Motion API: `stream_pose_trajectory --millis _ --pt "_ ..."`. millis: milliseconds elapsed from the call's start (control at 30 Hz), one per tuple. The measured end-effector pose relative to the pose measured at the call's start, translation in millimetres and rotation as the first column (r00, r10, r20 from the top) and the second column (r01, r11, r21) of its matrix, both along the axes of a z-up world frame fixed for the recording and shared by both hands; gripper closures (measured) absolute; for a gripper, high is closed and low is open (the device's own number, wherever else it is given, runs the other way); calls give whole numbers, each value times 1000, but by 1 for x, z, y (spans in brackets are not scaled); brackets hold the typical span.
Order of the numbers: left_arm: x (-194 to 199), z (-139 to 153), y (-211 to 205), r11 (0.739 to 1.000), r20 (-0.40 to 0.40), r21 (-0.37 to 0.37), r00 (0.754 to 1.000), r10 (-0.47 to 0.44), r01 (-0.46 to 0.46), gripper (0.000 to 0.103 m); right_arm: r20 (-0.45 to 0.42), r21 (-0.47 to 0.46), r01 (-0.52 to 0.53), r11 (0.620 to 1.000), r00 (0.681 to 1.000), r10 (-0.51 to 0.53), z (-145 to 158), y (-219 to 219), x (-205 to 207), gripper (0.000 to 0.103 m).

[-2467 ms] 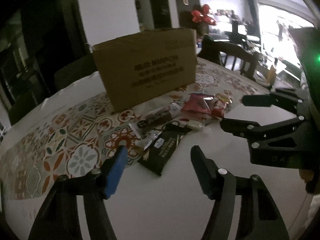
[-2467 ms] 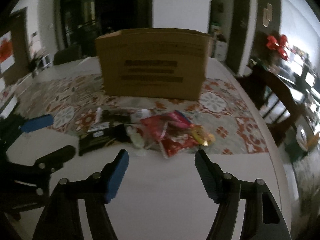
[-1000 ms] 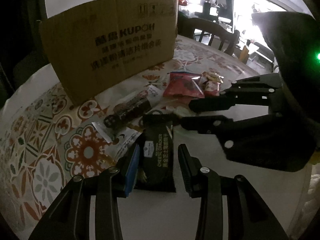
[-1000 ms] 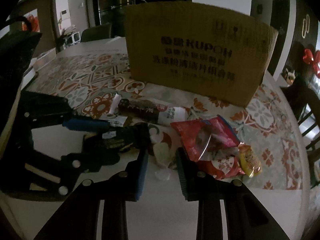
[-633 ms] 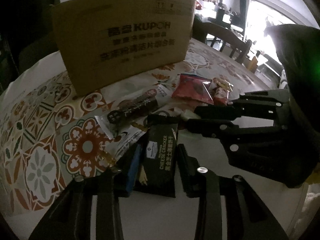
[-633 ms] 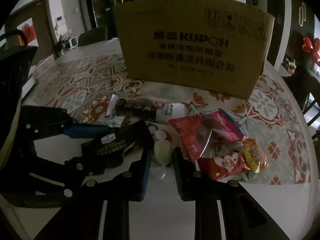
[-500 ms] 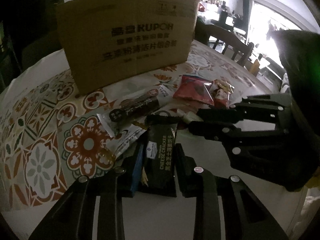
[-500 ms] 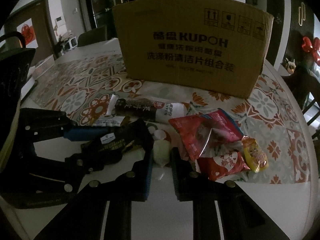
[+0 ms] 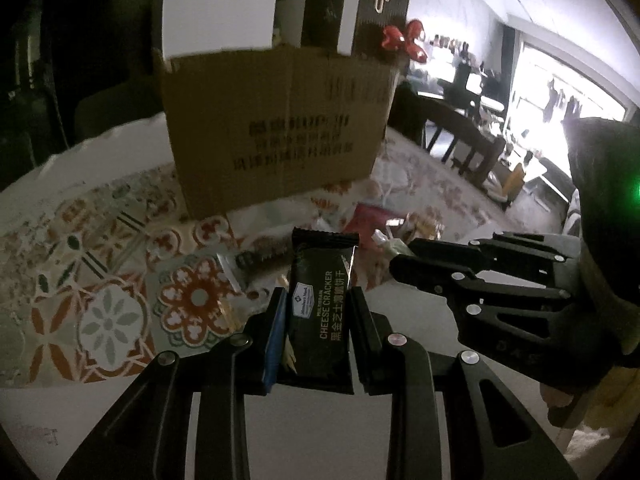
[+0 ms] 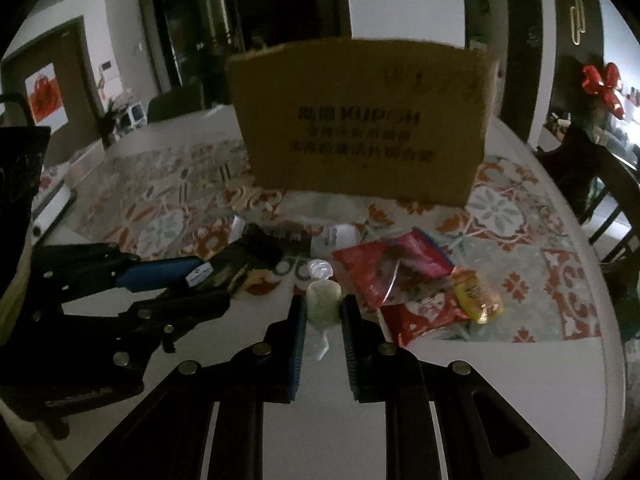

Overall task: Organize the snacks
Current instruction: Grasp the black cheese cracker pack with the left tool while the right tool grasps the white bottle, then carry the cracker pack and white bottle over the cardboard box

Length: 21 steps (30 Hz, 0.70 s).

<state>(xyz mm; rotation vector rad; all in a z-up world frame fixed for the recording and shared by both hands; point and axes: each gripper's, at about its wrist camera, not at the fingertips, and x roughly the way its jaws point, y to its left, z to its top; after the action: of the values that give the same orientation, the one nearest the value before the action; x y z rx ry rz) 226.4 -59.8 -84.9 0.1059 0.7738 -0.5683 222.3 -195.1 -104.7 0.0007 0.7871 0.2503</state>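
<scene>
Left wrist view: left gripper (image 9: pixel 316 330) clamped on cheese cracker packet (image 9: pixel 322 300), long axis pointing at cardboard box (image 9: pixel 276 128) ahead. Right gripper (image 10: pixel 323 320), equally near box, pinches pale wrapped candy (image 10: pixel 323 304).

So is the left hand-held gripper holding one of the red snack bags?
No, the left hand-held gripper is clamped on a black cheese cracker packet, and the red bags lie on the table.
</scene>
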Motion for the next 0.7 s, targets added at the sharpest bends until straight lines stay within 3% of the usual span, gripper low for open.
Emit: stream_pose_trajectory --millis 367,700 --pt "3 60 7 996 120 -54 990 77 -71 73 159 14 61 998 985 -62 61 -6 -10 84" --pt "27 113 5 991 232 -87 965 119 -102 73 280 61 90 994 954 -103 115 -17 11 84"
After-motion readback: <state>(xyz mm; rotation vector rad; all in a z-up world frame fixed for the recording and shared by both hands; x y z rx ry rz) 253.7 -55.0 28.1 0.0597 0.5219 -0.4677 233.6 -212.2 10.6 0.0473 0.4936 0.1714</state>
